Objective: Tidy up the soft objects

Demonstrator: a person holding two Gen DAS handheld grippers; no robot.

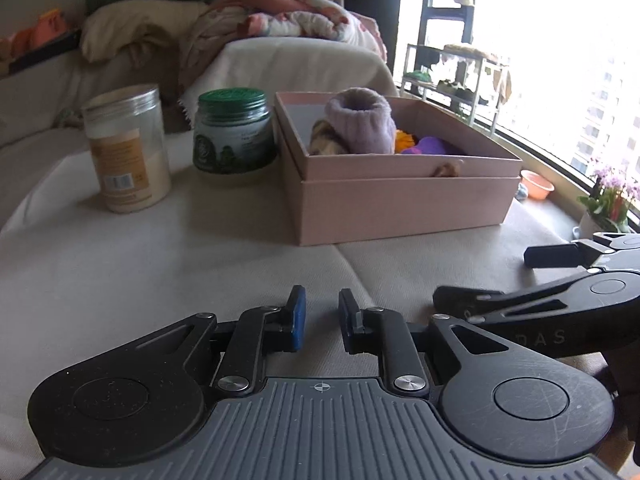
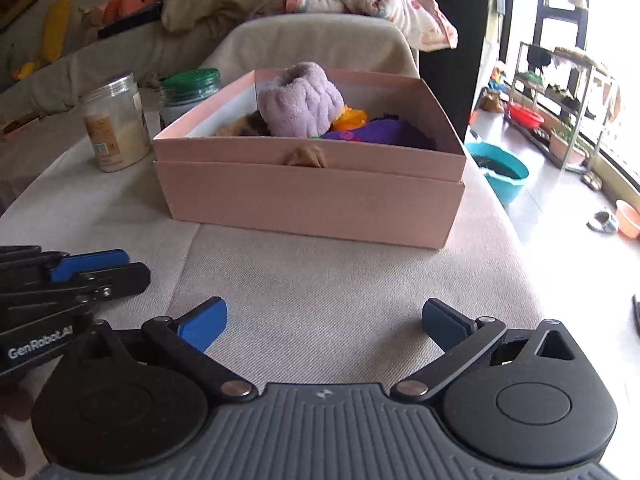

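The lilac knitted sock (image 2: 301, 101), upper centre of frame, sits atop other soft items in the pink box (image 2: 312, 196). Judged light, limp and compressible; best pinched at its bunched top. It lies well beyond both grippers. Right gripper (image 2: 324, 320) jaws wide apart, empty; left gripper (image 1: 322, 320) jaws narrowly parted, empty.

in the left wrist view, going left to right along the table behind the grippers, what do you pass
clear jar with pale powder → green-lidded jar → pink box holding the lilac plush, then the purple soft item further right inside it
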